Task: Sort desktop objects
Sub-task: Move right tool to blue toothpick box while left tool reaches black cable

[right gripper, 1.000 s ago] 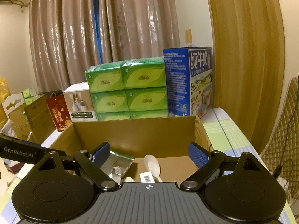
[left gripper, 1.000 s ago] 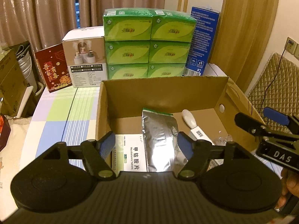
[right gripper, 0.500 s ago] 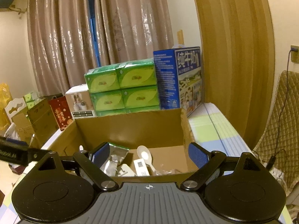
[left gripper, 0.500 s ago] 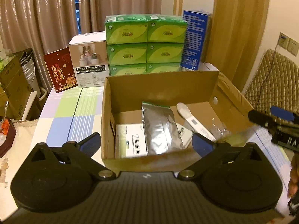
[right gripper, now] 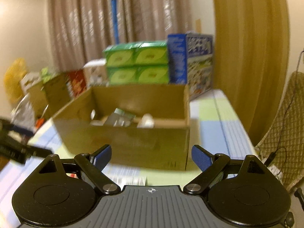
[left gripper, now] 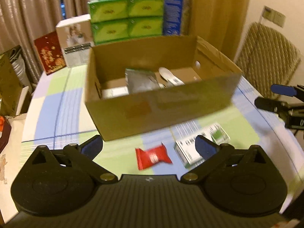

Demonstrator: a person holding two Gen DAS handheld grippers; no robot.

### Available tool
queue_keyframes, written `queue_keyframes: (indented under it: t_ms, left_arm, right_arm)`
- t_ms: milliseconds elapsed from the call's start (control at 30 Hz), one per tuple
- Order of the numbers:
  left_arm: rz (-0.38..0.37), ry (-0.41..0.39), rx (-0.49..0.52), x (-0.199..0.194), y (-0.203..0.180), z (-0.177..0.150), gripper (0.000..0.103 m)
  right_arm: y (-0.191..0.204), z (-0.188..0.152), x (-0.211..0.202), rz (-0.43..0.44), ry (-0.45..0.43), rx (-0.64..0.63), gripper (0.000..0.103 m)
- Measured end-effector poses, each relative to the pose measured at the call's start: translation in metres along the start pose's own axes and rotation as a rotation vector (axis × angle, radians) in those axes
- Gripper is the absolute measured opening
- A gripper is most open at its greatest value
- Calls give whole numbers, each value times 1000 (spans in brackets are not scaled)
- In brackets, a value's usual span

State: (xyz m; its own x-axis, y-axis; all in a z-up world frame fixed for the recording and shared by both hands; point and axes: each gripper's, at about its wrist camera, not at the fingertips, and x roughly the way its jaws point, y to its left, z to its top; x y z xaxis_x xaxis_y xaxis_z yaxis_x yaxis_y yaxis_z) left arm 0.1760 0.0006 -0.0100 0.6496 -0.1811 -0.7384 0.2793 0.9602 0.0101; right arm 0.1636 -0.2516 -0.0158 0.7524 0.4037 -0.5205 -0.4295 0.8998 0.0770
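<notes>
An open cardboard box (left gripper: pixel 161 112) (right gripper: pixel 133 138) stands on the checked tablecloth, holding a silver foil pouch (left gripper: pixel 141 80), a white spoon-shaped item (left gripper: pixel 167 74) and a white carton (left gripper: pixel 114 92). In front of it lie a red packet (left gripper: pixel 153 156) and a white and green medicine box (left gripper: pixel 199 146). My left gripper (left gripper: pixel 148 145) hangs open above the red packet, nothing between its fingers. My right gripper (right gripper: pixel 151 156) is open and empty, short of the box's front wall; it also shows at the right edge of the left wrist view (left gripper: pixel 275 96). Both views are motion-blurred.
Behind the box stand stacked green tissue packs (left gripper: pixel 126 17), a blue milk carton (right gripper: pixel 191 64), a white appliance box (left gripper: pixel 75 39) and a red card (left gripper: pixel 50 52). A quilted chair (left gripper: pixel 266 60) sits to the right. The table edge runs along the left.
Both grippers have pulled back and away from the cardboard box. The left one has opened wider, and the red packet and medicine box have come into view in front of the box.
</notes>
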Motion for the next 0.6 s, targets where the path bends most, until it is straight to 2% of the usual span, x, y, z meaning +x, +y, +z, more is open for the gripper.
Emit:
queue_keyframes:
  t_ms: [333,433,600]
  left_arm:
    - [-63,36,51,-9,-23,-29,102]
    - [-38,60,67,-4,-26,-38,101]
    - [-18,93,100,6,-23,-52,101]
  right_arm:
    - [-1,-70,-14,98,174,-211,89]
    - [-3,-86,-8,138,217,-272,89]
    - [-8,-94,6,169,256,-293,89]
